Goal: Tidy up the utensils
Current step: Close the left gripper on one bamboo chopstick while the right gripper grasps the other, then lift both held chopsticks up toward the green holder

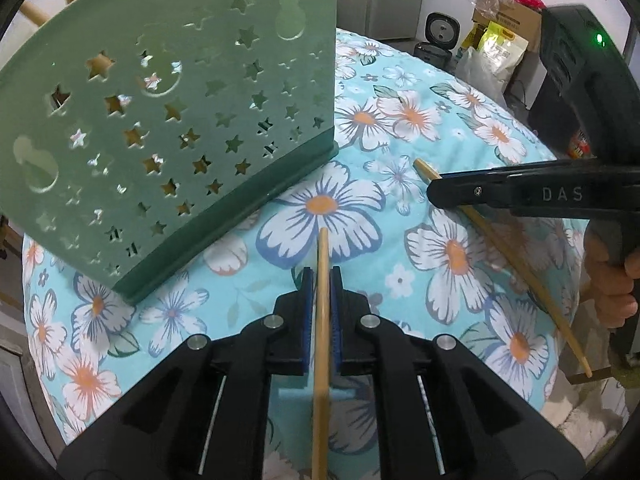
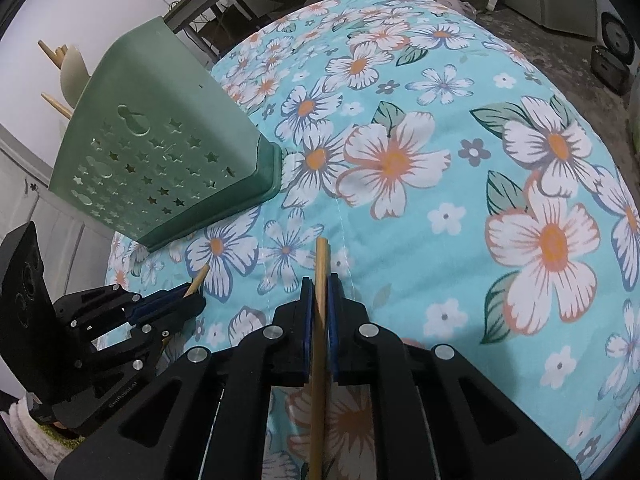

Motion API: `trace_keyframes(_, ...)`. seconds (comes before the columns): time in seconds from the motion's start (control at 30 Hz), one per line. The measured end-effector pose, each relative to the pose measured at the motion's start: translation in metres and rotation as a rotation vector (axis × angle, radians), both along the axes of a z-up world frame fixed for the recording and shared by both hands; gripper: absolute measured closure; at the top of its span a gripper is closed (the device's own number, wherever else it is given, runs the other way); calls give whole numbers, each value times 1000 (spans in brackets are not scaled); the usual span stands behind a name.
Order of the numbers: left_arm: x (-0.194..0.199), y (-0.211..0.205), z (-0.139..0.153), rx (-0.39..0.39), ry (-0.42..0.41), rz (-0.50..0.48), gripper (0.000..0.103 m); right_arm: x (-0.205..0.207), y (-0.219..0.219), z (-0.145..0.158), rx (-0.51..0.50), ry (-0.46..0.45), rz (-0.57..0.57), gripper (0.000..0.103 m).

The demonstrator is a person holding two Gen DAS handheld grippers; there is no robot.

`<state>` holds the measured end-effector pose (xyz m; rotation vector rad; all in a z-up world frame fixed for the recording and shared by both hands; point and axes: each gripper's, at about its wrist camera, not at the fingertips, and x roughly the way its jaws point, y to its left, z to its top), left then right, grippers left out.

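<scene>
A green utensil holder [image 1: 180, 120] with star cut-outs stands on the floral tablecloth [image 1: 360, 208], ahead and to the left. My left gripper [image 1: 321, 276] is shut on a wooden chopstick [image 1: 323, 248], whose tip pokes forward past the blue pads. To the right, my right gripper [image 1: 434, 190] clamps a second chopstick [image 1: 520, 268] that slants down to the right. In the right wrist view, that right gripper [image 2: 320, 284] is shut on its chopstick [image 2: 321, 256]. The left gripper [image 2: 192, 294] sits low on the left with its chopstick tip [image 2: 201, 276] showing, just below the holder [image 2: 160, 152].
Wooden handles [image 2: 52, 56] stick out of the holder's top. A hand [image 1: 612, 276] holds the right gripper's handle. Beyond the table's far edge are a cardboard box with bags [image 1: 504, 28] and a small dark appliance [image 1: 438, 36]. The tablecloth [image 2: 400, 240] spreads out to the right.
</scene>
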<state>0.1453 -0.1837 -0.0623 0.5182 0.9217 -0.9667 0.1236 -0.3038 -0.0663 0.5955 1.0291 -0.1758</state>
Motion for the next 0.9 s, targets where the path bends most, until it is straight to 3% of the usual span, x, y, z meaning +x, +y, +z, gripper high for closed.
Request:
trace_keyframes(0.43,-5,-9,-2,32,-59,8,96,1,-1,-1,5,-30,1,96)
trace_keyframes(0.9,-7,-14,-4,38,-68,8,96,-9,-7,44,2,-166,-11,97)
